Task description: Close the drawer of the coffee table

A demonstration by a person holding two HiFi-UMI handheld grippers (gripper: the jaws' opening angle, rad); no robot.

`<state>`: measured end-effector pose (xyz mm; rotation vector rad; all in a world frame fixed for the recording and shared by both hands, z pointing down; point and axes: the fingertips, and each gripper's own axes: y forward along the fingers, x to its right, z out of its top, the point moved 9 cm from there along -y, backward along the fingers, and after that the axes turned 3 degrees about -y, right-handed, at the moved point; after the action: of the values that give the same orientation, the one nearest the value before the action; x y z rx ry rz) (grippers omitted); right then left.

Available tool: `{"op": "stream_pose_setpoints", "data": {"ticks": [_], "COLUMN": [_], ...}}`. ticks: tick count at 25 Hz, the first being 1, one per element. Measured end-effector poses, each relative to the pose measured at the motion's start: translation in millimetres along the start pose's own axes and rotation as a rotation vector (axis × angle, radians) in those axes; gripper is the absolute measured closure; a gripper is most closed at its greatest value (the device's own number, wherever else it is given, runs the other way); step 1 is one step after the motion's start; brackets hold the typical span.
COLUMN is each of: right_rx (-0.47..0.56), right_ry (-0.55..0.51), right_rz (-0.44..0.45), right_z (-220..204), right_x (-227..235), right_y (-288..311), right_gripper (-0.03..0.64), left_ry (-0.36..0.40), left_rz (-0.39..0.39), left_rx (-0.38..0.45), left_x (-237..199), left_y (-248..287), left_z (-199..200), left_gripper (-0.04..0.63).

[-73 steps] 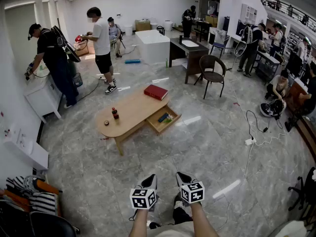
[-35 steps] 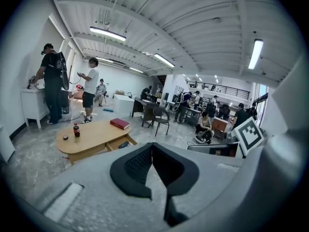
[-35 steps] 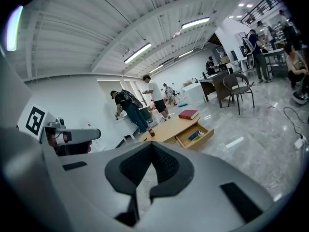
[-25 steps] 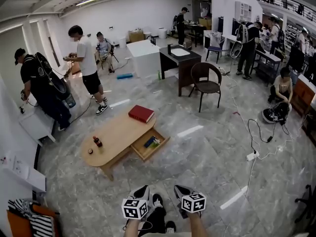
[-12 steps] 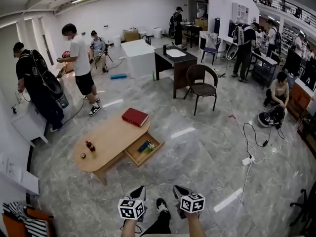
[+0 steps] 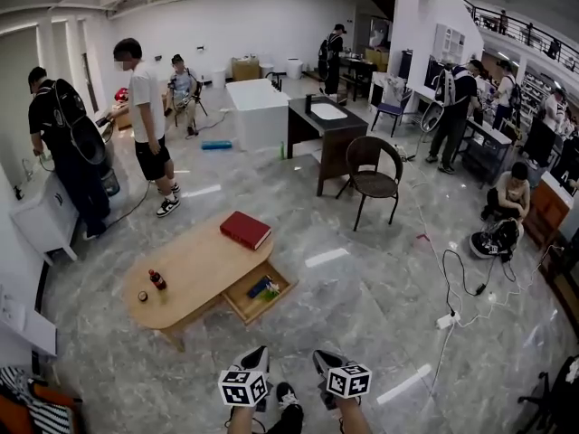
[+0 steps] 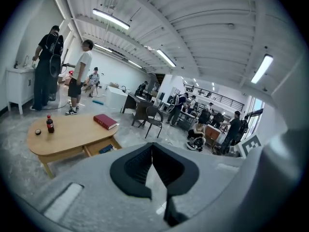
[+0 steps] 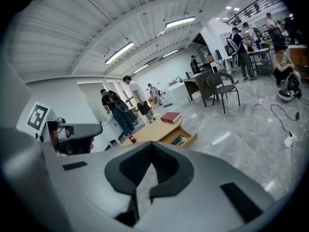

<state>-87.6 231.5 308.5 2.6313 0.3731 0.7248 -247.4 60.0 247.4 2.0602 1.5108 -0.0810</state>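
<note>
Coffee table [image 6: 185,274] sat left of centre, with a small bottle [image 6: 157,279] at its left end and a red book [image 6: 245,230] on the far right of the tabletop. The drawer [image 6: 260,294] hung open out of its near right side, a wooden box with blue and green stuff inside. It lay well apart from both grippers, farther off and a bit left. Left gripper [image 6: 254,358] looked nearer than right gripper [image 6: 323,362]. Both had their jaws pressed together, empty.
</note>
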Motion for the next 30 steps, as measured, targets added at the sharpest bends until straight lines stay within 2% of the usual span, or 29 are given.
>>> {"op": "stream_pose_setpoints", "data": {"ticks": [7, 13, 19, 24, 30], "right_rx": [-0.075, -0.099, -0.101, -0.148, -0.137], "right_ry": [-0.155, -0.207, -0.206, -0.215, -0.168], "right_rz": [-0.017, -0.012, 0.013, 0.041, 0.037], "right_z": [38, 67, 87, 93, 95], "right_x": [6, 19, 29, 37, 33], "right_y": [27, 53, 85, 125, 147], "right_gripper": [0.601, 0.601, 0.601, 0.601, 0.601], "left_ry": [-0.041, -0.063, -0.101, -0.176, -0.206], "left_rz": [0.007, 0.031, 0.104, 0.178, 0.216], "left_rx": [0.029, 0.052, 0.05, 0.048, 0.04], "left_x": [-14, -37, -71, -109, -131], "left_y": [33, 59, 73, 87, 80], "left_z": [30, 48, 46, 40, 35], "left_gripper": [0.586, 0.586, 0.586, 0.586, 0.586]}}
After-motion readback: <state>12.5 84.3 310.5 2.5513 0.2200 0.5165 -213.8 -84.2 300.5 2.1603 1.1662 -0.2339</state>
